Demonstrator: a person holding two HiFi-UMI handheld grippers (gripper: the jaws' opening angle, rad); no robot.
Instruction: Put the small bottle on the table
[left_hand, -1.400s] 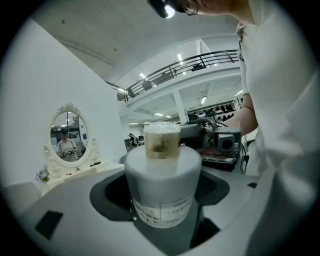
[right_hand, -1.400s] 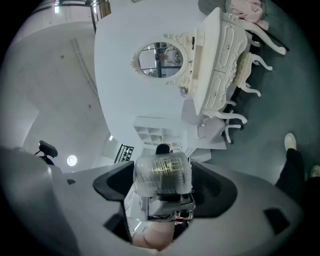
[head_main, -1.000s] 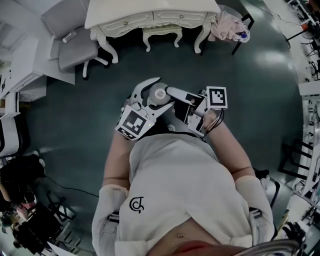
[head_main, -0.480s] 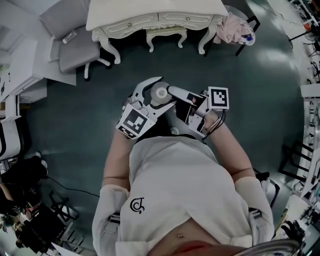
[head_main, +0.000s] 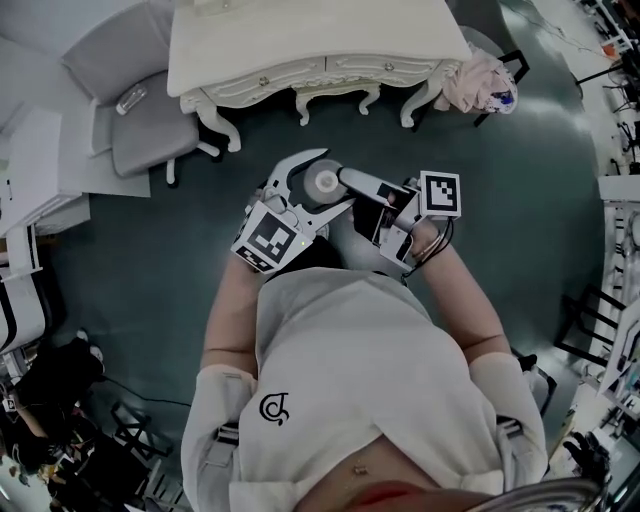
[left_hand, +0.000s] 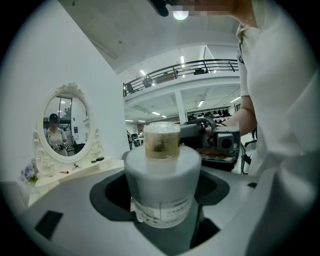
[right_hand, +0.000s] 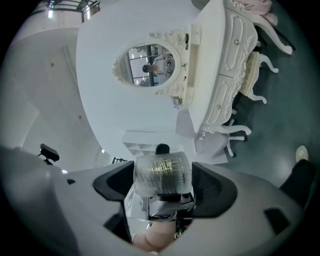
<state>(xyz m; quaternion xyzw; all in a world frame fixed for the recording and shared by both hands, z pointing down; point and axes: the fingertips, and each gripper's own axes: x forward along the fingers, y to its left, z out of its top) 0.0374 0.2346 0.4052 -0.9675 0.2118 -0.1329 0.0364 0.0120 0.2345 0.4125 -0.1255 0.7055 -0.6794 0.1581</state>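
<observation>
Left gripper (head_main: 318, 186) and right gripper (head_main: 340, 182) meet, both jaws clamped.

- Dark teal floor (head_main: 150, 250) spread wide across the head view, catching a soft glare at upper right.
- Up top stood the white carved dressing table (head_main: 300, 40), with curled legs and small knobs on its drawers.
- A matching stool (head_main: 335, 97) sat tucked beneath it.
- A grey upholstered chair (head_main: 150, 140) stood just left of the table, near a white cabinet (head_main: 40, 160).
- Pink cloth (head_main: 480, 80) lay heaped by the table's right end.
- An ornate oval mirror (left_hand: 65, 122) stood against a plain white wall (left_hand: 95, 75).
- Beyond ran a railed balcony (left_hand: 180, 67), and a ceiling light (left_hand: 181, 14) glowed overhead.
</observation>
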